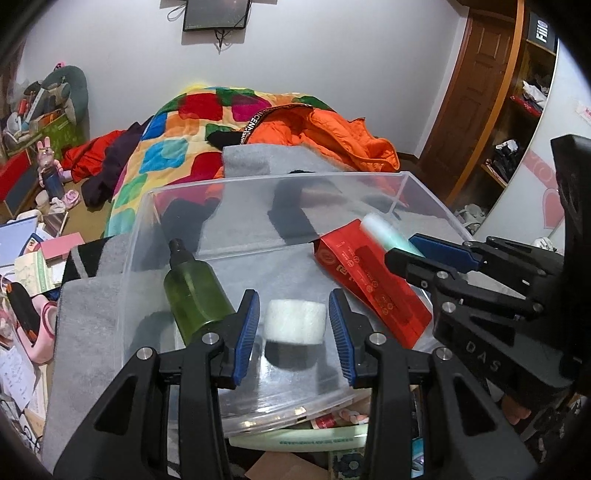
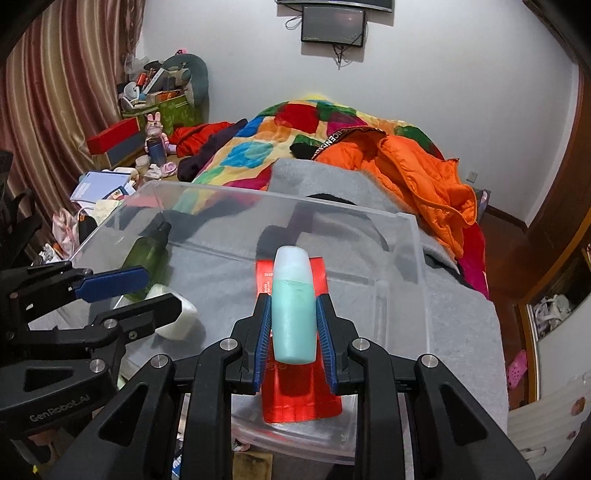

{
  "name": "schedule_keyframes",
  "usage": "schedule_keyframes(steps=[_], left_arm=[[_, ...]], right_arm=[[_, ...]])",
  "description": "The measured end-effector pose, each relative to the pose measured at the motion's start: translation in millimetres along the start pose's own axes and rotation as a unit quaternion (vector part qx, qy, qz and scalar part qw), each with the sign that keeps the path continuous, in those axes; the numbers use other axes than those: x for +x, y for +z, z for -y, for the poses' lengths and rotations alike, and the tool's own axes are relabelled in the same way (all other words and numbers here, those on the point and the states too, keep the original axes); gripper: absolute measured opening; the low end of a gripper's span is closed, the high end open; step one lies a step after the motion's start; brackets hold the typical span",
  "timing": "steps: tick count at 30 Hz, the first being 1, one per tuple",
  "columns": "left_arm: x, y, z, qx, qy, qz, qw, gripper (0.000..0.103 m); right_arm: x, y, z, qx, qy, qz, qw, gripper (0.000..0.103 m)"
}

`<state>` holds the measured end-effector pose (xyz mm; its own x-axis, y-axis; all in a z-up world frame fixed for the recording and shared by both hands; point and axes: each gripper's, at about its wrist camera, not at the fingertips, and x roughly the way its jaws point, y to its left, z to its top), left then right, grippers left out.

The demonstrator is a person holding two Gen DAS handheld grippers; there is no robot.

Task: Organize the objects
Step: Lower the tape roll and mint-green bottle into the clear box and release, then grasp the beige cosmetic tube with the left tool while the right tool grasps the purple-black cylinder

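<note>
Right wrist view first: my right gripper (image 2: 293, 332) has its jaws clamped on a teal bottle (image 2: 293, 314), blue pads pressed against both of its sides. The bottle's long axis runs straight ahead along the fingers, its pale translucent cap end pointing away from me toward the far wall of the clear plastic bin (image 2: 415, 258), its flat teal base nearest the camera. I hold it above a red box (image 2: 295, 398) that lies flat on the bin floor, long axis also running near to far. In the left wrist view my left gripper (image 1: 293, 321) has its jaws spread wide, holding nothing, with a white roll (image 1: 294, 321) sitting between the pads but apart from both; I cannot tell whether it is tape or gauze. Just left of that a green bottle (image 1: 194, 295) lies tilted in the bin, its dark neck pointing away and up toward the far left corner. The red box sits at the right of the bin, angled toward the far right. The bin rests on a grey blanket (image 1: 88, 317) on the bed. Beyond it lie an orange jacket (image 1: 332, 136) and a patchwork quilt (image 1: 173, 147), and a dark screen (image 1: 216, 14) hangs on the far wall.
</note>
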<state>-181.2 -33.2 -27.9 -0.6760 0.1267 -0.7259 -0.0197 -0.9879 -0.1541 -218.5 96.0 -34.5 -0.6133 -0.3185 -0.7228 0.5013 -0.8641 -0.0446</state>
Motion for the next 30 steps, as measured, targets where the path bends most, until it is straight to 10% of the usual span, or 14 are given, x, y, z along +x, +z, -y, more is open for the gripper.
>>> schedule_keyframes(steps=[16, 30], left_arm=[[-46, -5, 7, 0.020, 0.032, 0.049, 0.9981, 0.078], [-83, -34, 8, 0.025, 0.049, 0.065, 0.9964, 0.090]], right_arm=[[-39, -7, -11, -0.017, -0.020, 0.038, 0.999, 0.046], [-81, -36, -6, -0.010, -0.029, 0.065, 0.997, 0.067]])
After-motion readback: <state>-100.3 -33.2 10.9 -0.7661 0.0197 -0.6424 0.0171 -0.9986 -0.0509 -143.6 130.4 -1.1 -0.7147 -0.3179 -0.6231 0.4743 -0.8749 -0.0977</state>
